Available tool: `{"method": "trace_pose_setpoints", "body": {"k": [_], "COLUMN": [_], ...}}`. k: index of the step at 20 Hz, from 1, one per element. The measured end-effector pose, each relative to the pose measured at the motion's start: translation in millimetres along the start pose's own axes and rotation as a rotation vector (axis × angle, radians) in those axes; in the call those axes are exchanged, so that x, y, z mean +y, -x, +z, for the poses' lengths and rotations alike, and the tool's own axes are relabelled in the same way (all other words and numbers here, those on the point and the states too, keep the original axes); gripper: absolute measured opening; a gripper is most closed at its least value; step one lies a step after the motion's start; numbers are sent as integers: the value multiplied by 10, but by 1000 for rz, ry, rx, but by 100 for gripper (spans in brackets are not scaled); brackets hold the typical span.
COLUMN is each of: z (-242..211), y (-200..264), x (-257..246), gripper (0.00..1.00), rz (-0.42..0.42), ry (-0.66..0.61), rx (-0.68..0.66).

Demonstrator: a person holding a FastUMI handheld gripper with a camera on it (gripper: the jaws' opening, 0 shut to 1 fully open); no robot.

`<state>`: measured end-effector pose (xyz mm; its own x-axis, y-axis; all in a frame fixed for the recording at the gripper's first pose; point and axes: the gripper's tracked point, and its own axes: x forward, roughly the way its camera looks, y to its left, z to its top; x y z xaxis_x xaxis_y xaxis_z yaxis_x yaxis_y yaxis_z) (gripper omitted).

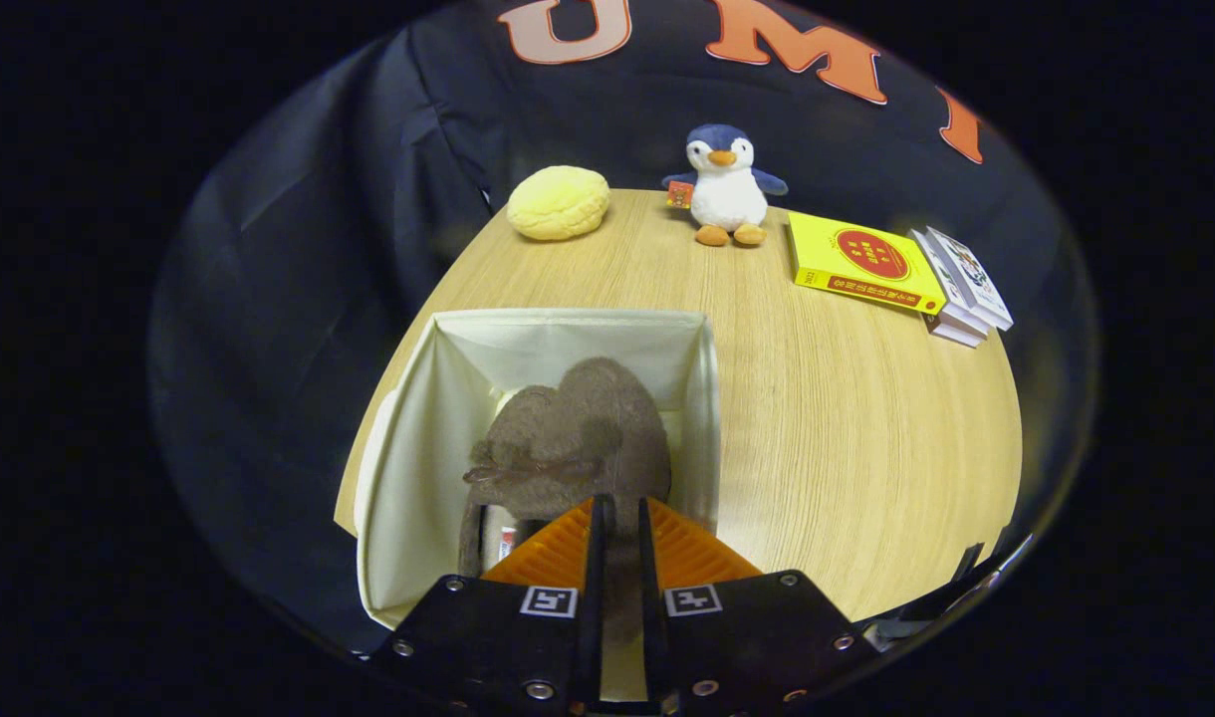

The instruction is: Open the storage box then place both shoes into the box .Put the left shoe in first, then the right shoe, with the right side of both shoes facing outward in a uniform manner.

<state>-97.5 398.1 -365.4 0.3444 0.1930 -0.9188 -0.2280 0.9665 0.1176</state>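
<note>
A: The gripper (617,518) looks nearly closed, fingers pinching the heel edge of the brown shoe (578,438).

B: And the shoe?

A: Down inside the open storage box (408,438) on the table (847,418), toe away from the fingers.

B: Risks?

A: Thin grip; it could slip and tip over, facing wrongly. I can't tell whether another shoe lies beneath. Dragging might shift the soft box wall.

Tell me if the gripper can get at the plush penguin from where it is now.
Probably not at once. The gripper is shut on a brown shoe over the open storage box. The plush penguin stands far beyond on bare table; the path looks free once the shoe is released.
</note>
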Motion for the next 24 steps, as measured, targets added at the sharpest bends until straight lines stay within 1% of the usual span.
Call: {"method": "trace_pose_setpoints", "body": {"k": [2, 4, 5, 7, 8, 9, 10, 11, 13, 15, 16, 18, 21, 22, 24], "z": [131, 242, 333, 522, 607, 699, 777, 849, 996, 1147, 1200, 1286, 1372, 1410, 1466], "y": [167, 311, 415, 615, 711, 809, 904, 1007, 1232, 1464, 1570, 1803, 2231, 2381, 2675], "x": [-51, -33, -49, -150, -247, -357, -466, -570, -822, -1145, -1304, -1620, -2110, -2303, -2691], "gripper": [19, 23, 23, 27, 34, 37, 43, 46, 57, 65, 73, 80, 86, 89, 90], "rz": [-3, 35, 52, 68, 64, 56, 52, 52, 53, 24, 5, -16, -37, -55, -109], "ry": [38, 31, 24, 18, 19, 17, 13, 4, -13, -12, -10, -27, -69, -71, -65], "rx": [-53, -106, -142, -223, -265, -307, -348, -390, -475, -568, -611, -686, -785, -824, -902]}}
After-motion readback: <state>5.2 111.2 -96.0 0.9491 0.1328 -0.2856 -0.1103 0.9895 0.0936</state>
